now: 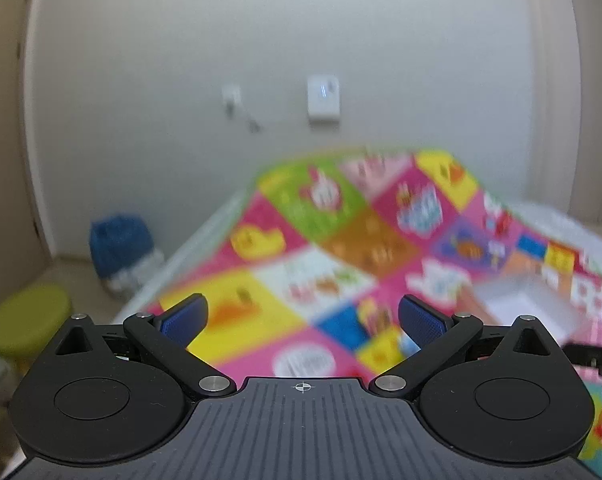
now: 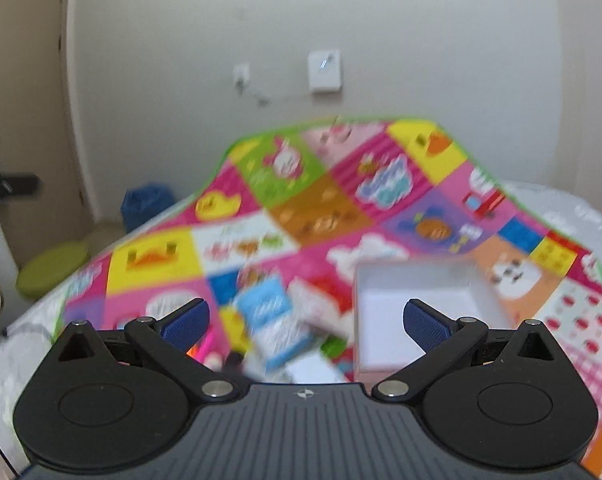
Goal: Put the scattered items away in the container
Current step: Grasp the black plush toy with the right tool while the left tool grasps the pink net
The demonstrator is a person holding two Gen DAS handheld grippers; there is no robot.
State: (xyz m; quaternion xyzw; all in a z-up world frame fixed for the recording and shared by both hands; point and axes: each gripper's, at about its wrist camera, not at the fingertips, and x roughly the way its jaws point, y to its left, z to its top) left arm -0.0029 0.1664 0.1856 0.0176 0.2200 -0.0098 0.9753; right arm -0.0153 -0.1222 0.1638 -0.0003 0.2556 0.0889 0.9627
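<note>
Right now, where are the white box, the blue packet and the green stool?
white box (image 2: 401,320): right wrist view, its bare inner floor.
blue packet (image 2: 267,306): right wrist view, its front face.
green stool (image 1: 29,326): left wrist view, its round seat.

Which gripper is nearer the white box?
Right. The white box sits just ahead of the right gripper, by its right finger. The left gripper is farther off, the box off to its right.

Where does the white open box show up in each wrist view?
Left wrist: white open box at right, blurred, beyond the right finger.
Right wrist: white open box right of centre, on the patchwork mat.
Shared landmark: white wall panel.
</note>
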